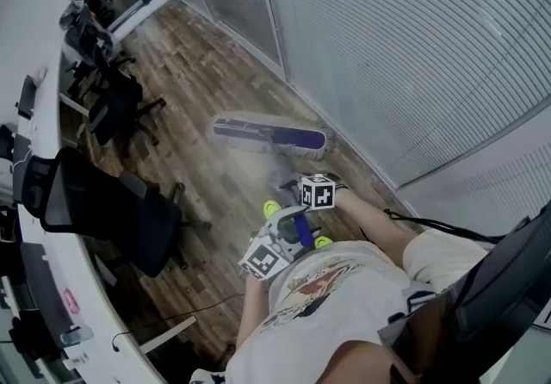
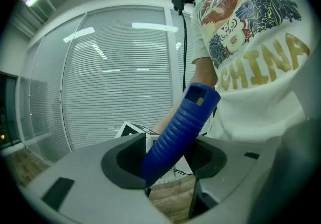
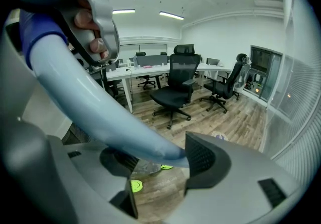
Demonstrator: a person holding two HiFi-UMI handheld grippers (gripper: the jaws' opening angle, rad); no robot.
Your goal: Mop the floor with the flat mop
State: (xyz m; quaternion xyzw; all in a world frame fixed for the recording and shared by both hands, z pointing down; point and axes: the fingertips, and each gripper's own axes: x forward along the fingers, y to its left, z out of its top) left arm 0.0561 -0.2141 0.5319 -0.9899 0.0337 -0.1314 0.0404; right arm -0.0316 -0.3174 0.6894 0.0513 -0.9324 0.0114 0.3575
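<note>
Wooden floor (image 1: 198, 81) is being mopped: the head of the flat mop (image 1: 269, 134) lies flat at the frame's centre, beside the glass wall (image 1: 387, 46). The blue ribbed grip (image 2: 180, 127) is clamped between the left gripper's (image 2: 168, 160) fingers. The pale shaft (image 3: 95, 102) is clamped between the right gripper's (image 3: 165, 155) fingers, so that pushing and steering are presumably shared.

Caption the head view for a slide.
Left gripper and right gripper hold the mop on the wood floor.

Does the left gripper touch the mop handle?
Touching. Left gripper view: the mop handle sits pressed between both pads of the left gripper.
</note>
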